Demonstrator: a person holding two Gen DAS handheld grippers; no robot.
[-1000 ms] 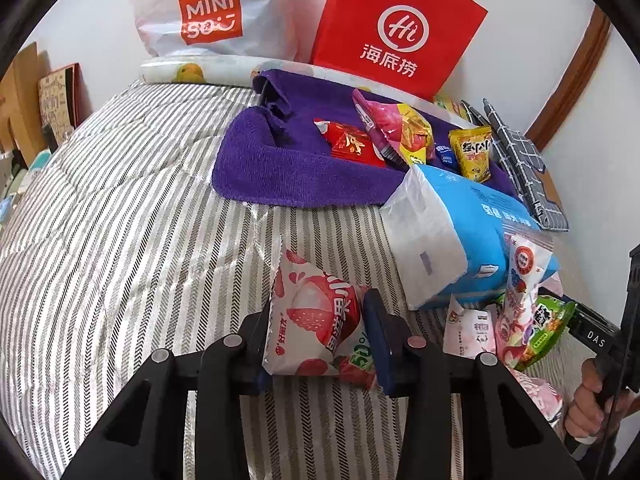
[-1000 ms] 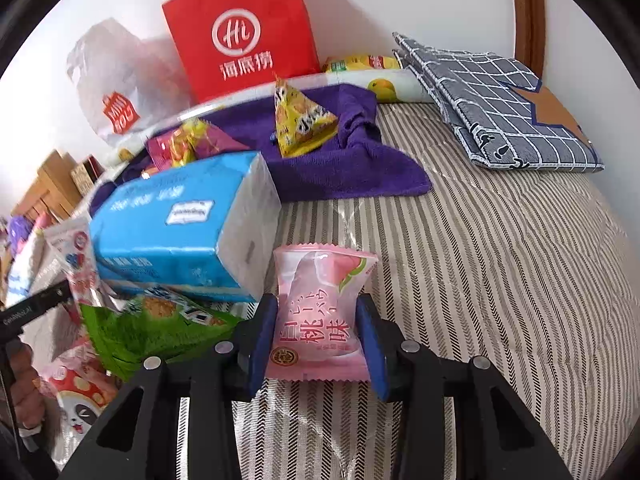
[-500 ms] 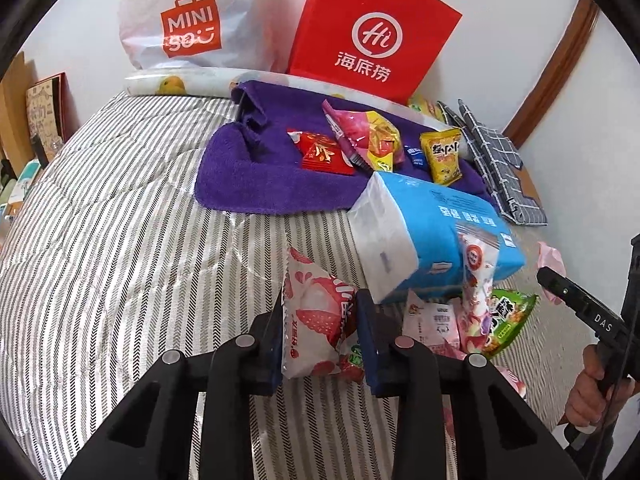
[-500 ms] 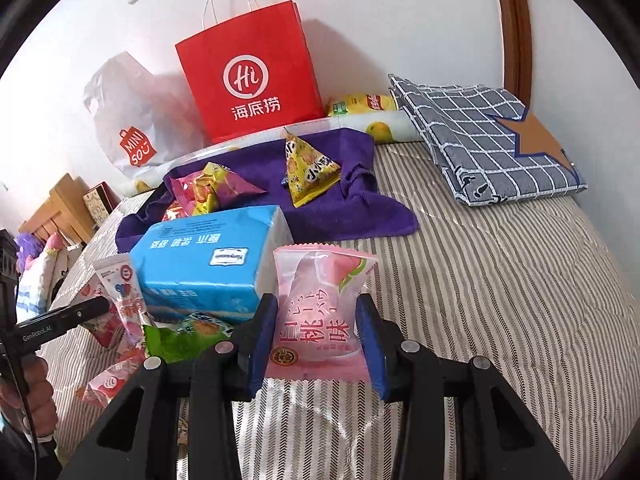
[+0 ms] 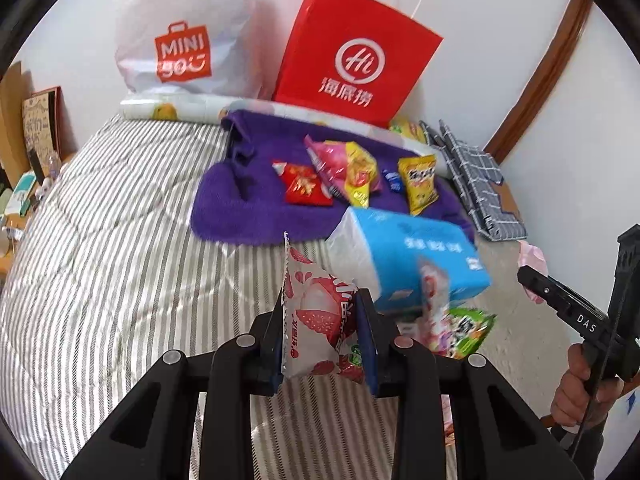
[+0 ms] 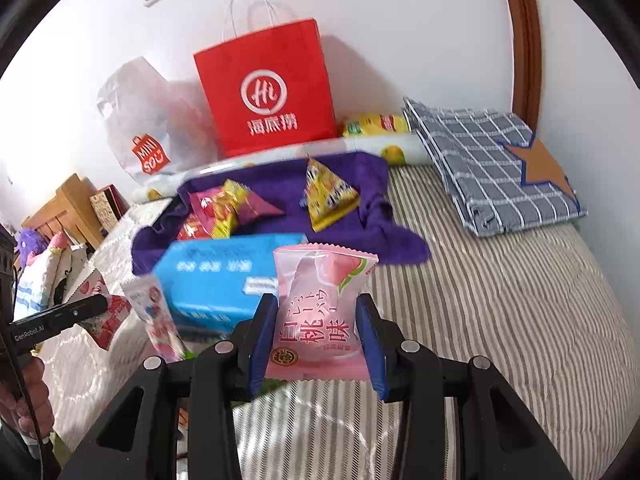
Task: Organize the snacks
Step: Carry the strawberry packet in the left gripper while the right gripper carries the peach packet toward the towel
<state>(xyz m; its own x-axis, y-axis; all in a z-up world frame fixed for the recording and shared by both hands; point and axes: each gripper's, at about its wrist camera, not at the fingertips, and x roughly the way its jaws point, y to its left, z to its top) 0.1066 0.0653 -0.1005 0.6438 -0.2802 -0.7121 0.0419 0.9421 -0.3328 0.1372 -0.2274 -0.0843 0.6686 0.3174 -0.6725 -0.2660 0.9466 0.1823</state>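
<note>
Carrying one snack in each gripper above the striped bed (image 5: 112, 248). Left gripper (image 5: 322, 332) is clenched on a white lychee packet (image 5: 316, 316), pads pressing its two sides, packet standing on edge and clear of the bedding. Right gripper (image 6: 318, 336) is clenched on a pink peach packet (image 6: 320, 312), held upright by its lower half so the printed face stays to the camera

Purple towel (image 5: 256, 204) lies spread near the head of the bed and already bears several packets: a red one (image 5: 304, 188), a pink-and-yellow one (image 5: 344, 168), a yellow one (image 5: 418, 182). It looks to serve as the sorting spot, so both held packets are probably bound there

Blue tissue pack (image 6: 216, 280) sits between the grippers and the towel; loose snacks, among them a green packet (image 5: 468, 328), lie just beside it, not yet sorted

Red paper bag (image 6: 266, 88) and white plastic bag (image 5: 180, 32) stand against the wall behind the towel. Checked cloth (image 6: 492, 160) lies folded at the right side

Side grips suit the soft, air-filled packets: firm enough to lift, unlikely to crush the contents
</note>
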